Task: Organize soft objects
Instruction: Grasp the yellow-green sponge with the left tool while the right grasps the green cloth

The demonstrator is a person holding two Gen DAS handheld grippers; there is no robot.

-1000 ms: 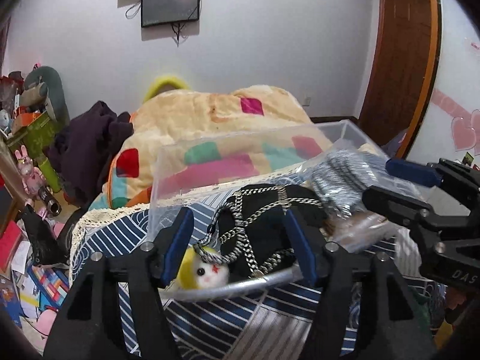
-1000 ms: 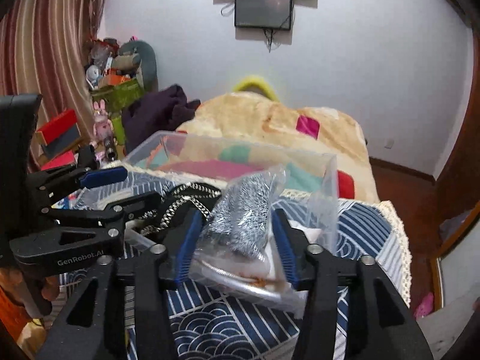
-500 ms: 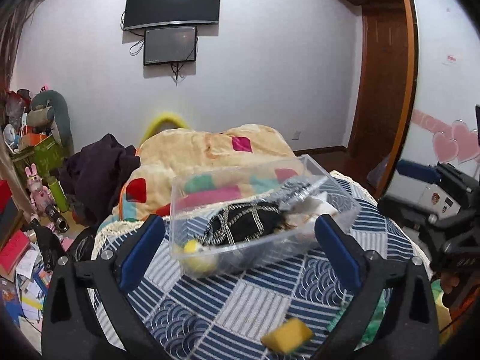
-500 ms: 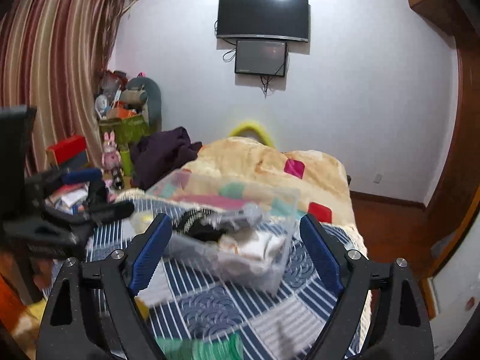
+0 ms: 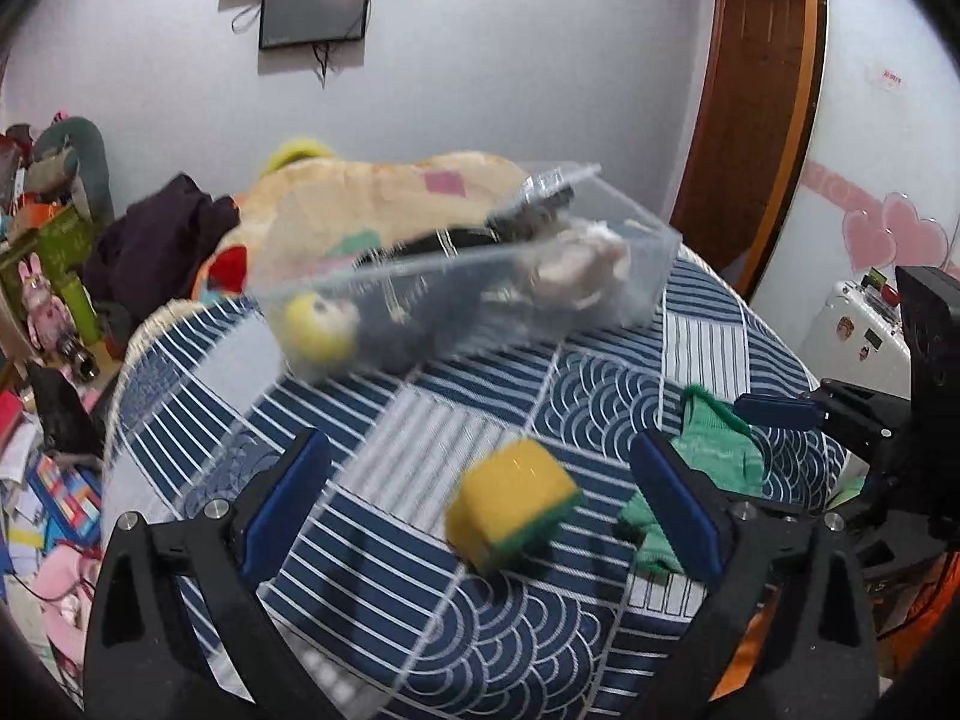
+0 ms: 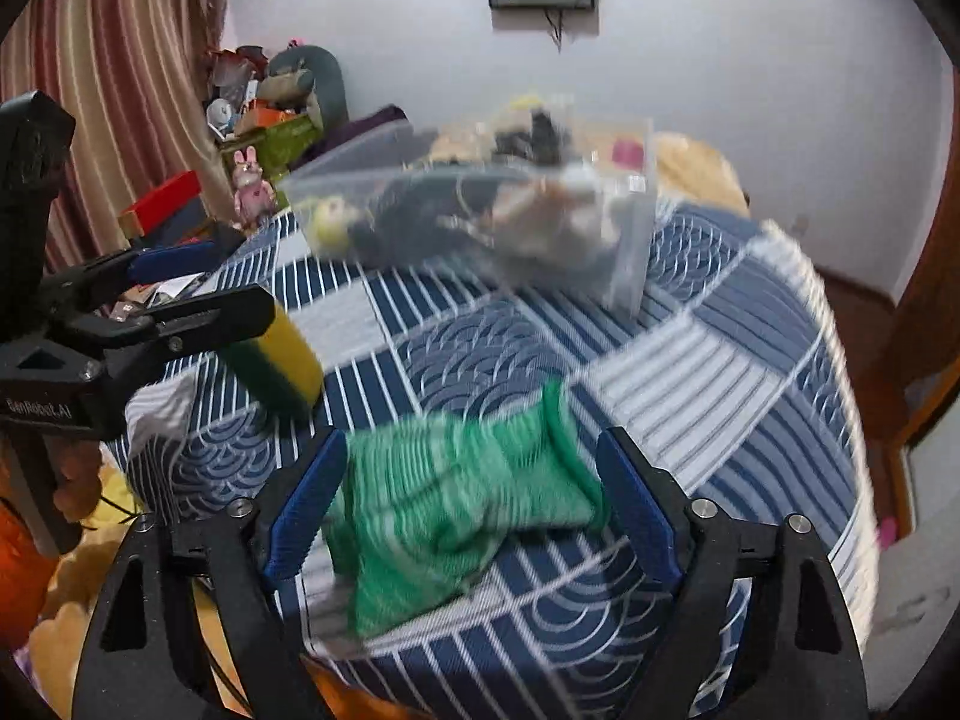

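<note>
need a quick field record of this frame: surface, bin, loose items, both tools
surface: blue patterned cloth
bin: clear plastic bin at the far side, holding a yellow plush, a dark item and pale bits; blurred
loose items: yellow-green sponge, green cloth
left tool: open, fingers either side of the sponge, not gripping
right tool: open, fingers straddling the green cloth
</note>
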